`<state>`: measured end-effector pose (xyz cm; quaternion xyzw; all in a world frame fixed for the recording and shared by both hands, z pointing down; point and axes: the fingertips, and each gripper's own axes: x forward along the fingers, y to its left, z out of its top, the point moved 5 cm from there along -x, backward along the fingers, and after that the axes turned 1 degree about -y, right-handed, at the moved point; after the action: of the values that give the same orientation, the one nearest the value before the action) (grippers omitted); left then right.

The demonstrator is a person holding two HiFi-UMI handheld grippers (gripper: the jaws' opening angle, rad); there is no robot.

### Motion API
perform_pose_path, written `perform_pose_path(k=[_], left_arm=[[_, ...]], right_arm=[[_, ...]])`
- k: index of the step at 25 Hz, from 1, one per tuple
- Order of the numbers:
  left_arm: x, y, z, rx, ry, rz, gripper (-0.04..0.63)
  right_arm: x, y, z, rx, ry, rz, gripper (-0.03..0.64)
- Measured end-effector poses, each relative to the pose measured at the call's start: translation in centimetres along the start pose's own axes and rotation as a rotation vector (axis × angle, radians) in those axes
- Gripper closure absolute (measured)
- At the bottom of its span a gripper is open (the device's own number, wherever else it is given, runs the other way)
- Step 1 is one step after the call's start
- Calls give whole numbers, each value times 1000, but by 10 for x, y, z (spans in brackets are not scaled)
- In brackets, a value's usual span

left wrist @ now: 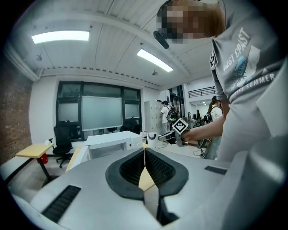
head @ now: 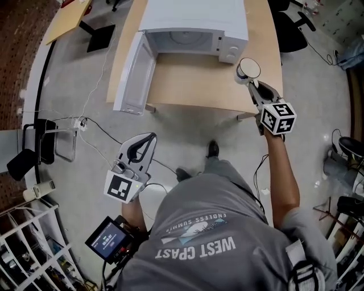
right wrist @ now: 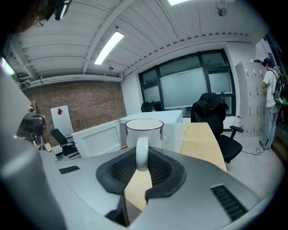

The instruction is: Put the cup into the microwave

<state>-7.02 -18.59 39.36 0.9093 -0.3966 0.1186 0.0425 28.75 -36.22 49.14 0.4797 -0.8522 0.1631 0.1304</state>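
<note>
A white cup [head: 248,69] hangs upright above the right end of the wooden table [head: 193,85], just in front of the microwave's control panel. My right gripper [head: 252,84] is shut on the cup's handle [right wrist: 142,152], and the cup's rim [right wrist: 144,125] shows just beyond the jaws. The white microwave [head: 196,28] stands at the back of the table with its door [head: 135,74] swung open to the left and its cavity empty. My left gripper [head: 149,138] is shut with nothing in it, held low over the floor in front of the table's left end; it faces the microwave [left wrist: 112,141].
A black office chair [right wrist: 216,117] stands to the right of the table. A small yellow desk [head: 68,17] and chair base sit at the far left. Cables [head: 96,133] trail over the floor by a metal stool [head: 54,139]. Shelving [head: 25,244] fills the near left corner.
</note>
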Motion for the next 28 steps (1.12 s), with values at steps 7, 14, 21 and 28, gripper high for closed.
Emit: perform_pose_path(k=[7,14,21,28], left_arm=[[-68,11,-6,-10,-72,-6,574],[-135,19,-14,27,-114,-11,574],[-182,26,-25,30,-142,-3,574],[-192,44,-37,-3,-136,34,574]], right_arm=[[-45,117,39,-59,-71,92,548],[-78,209,61,-88,-111,147,548],[-80,267,64,-95,-148,184,548],[-36,277,65,-70,-107,220,548]])
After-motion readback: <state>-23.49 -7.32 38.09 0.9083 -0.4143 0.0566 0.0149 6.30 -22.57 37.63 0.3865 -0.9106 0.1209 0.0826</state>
